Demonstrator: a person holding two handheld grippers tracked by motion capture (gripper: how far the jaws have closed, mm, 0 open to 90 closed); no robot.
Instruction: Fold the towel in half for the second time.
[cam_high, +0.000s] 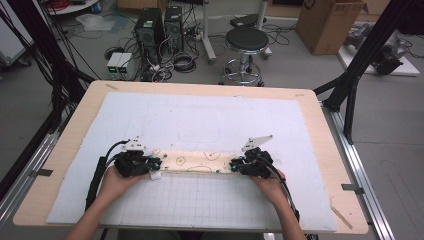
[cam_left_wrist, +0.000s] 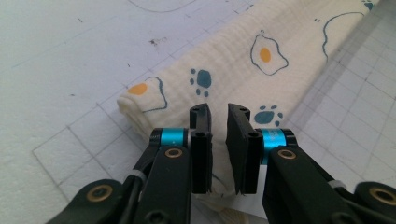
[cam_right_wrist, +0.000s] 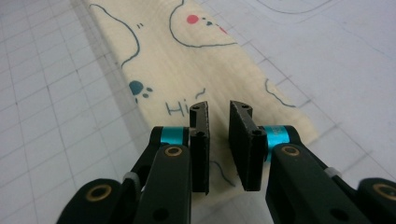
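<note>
Folded cloth on mat; left gripper and right gripper, 1 at each end, jaws slightly parted, gripping nothing.

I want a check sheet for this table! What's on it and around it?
Surface: wooden table under a white gridded mat.
Job's thing: cream cloth printed with eggs and paws, folded into a long strip, flat on the mat.
Clutter: nothing seen.
Grippers: left gripper and right gripper, one at each end of the cloth, jaws slightly apart, a gap showing between them, above the cloth.
Cables: one black cable trails from each gripper.
Surroundings: stool, computers, cardboard box on the floor.
</note>
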